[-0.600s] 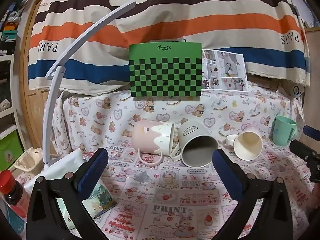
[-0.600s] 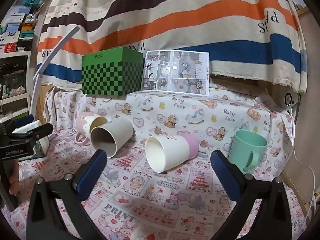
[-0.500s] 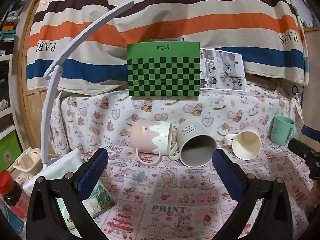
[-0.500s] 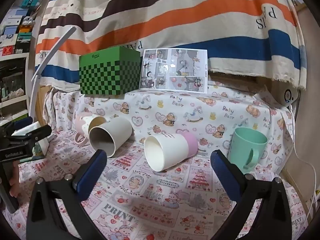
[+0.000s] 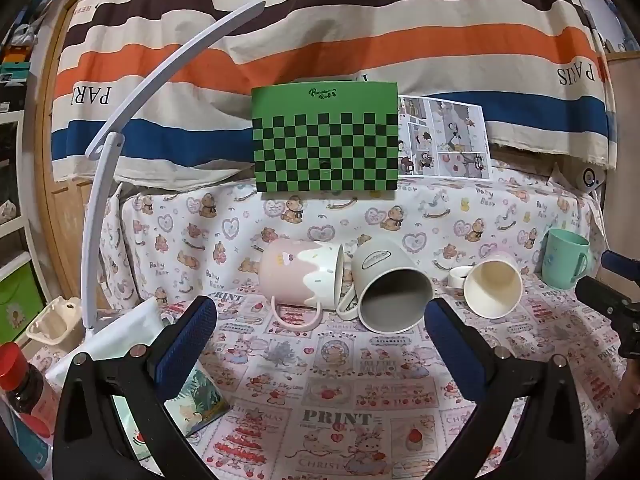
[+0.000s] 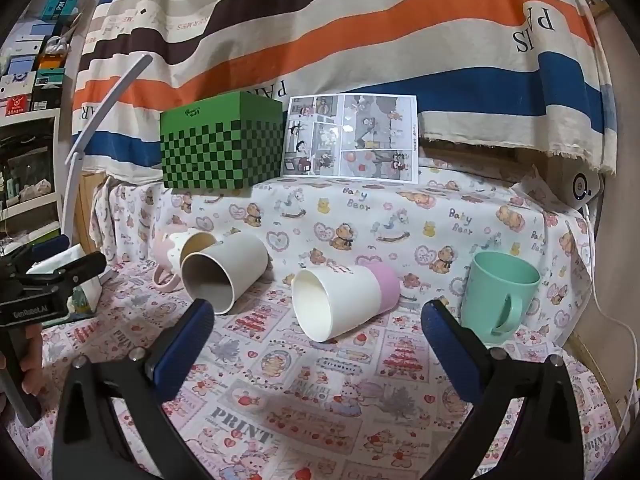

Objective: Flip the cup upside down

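Three cups lie on their sides on the printed cloth: a pink-and-white mug [image 5: 300, 278], a grey-white mug [image 5: 390, 290] and a white cup with a pink base [image 6: 344, 300]. A mint green mug [image 6: 500, 296] stands upright at the right. My left gripper [image 5: 320, 338] is open and empty, in front of the two left mugs. My right gripper [image 6: 318, 340] is open and empty, just in front of the white-and-pink cup, which also shows in the left wrist view [image 5: 494, 288]. The green mug shows there too [image 5: 564, 258].
A green checkered box [image 5: 326, 144] and a comic sheet [image 6: 352, 138] stand on the raised ledge behind. A white lamp arm [image 5: 120, 152] rises at the left. A red-capped bottle [image 5: 20, 384], a small card [image 5: 198, 400] and a white container [image 5: 50, 322] sit at the left.
Both grippers have drawn back and up slightly, so the cups sit a little lower and smaller in view. Nothing was grasped or moved.
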The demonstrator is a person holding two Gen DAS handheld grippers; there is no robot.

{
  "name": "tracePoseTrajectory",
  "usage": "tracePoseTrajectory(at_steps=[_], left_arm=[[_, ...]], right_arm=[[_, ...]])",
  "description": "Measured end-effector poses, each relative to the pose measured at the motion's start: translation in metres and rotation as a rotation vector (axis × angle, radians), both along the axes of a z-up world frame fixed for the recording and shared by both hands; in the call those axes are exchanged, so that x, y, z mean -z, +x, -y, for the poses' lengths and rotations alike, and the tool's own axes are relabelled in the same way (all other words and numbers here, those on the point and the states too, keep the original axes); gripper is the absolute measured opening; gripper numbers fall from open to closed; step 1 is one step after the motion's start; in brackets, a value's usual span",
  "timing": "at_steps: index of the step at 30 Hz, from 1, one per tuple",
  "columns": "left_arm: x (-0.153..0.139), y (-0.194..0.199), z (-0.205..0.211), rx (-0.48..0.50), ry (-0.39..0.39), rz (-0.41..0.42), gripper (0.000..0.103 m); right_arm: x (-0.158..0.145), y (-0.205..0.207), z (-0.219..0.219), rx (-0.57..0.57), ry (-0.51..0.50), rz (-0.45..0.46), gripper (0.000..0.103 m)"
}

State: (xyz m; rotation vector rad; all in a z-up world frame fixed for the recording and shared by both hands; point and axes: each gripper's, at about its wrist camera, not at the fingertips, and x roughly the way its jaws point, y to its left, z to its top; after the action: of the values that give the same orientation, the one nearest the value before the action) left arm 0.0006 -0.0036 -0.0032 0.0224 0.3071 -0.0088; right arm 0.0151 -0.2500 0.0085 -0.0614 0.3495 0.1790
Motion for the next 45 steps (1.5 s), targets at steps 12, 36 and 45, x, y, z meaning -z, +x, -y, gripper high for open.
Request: tracePoseTrajectory(at_steps=[12,36,45], left_arm=[[-0.0005,-0.0003,-0.0013,-0.004,-0.005,0.003,0.103],[-0.0011,0.0020,-0.0021,-0.003,0.003,-0.007,0.103],[-0.0012,0.0019,-0.0020,-0.002,0.003,-0.008,0.103]], right_arm=[[-0.0007,0.0000,-0.0014,-0.011,-0.001,-0.004,0.103],[-0.0010,-0.0019,0.0005,0.008,0.006,0.004,0.103],[-0.0013,-0.0014,0.0005,0.007,0.007,0.002,0.103]])
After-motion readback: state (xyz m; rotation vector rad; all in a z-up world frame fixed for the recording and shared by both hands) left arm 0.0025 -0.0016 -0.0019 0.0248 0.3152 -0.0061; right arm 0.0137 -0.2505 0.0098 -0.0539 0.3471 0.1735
